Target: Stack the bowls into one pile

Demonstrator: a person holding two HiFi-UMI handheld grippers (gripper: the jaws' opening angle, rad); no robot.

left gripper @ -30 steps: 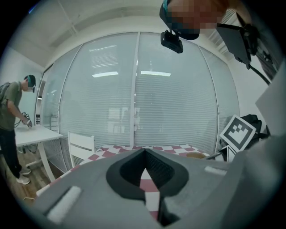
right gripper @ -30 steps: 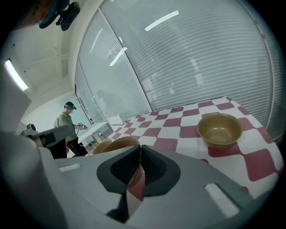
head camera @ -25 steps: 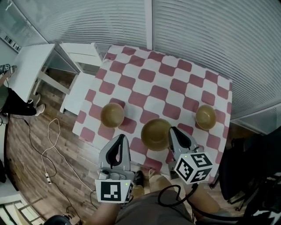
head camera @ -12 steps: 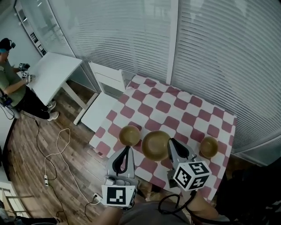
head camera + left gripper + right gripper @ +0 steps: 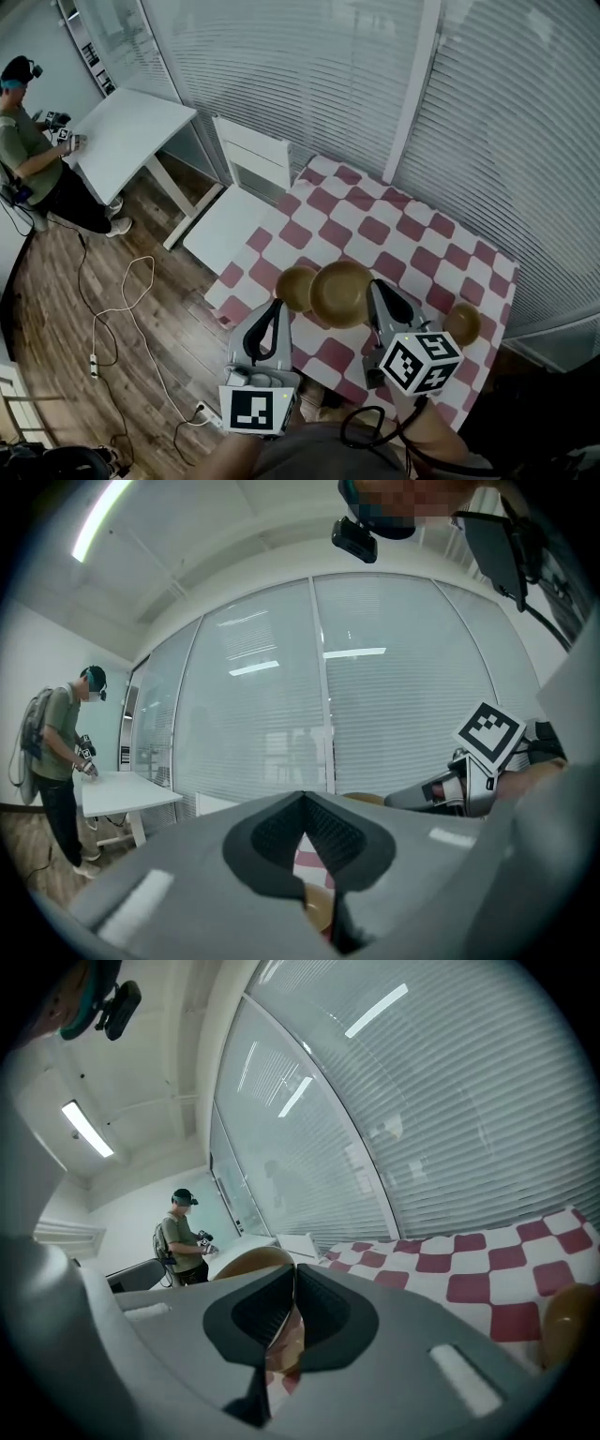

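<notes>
Right gripper (image 5: 379, 291) clenched on rim of big bowl (image 5: 342, 293), wall pinched between pads. Edge grip leaves underside free for nesting. Big bowl seems clear of table (image 5: 375, 230), overlapping left bowl (image 5: 294, 286) from above, likely target. Third bowl (image 5: 462, 323) sits well apart at right. Left gripper (image 5: 275, 311) closed, empty, near table edge, out of way.

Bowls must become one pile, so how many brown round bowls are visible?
3: large brown bowl in the right gripper; smaller bowl on the table left of it; third bowl near its right edge.
</notes>
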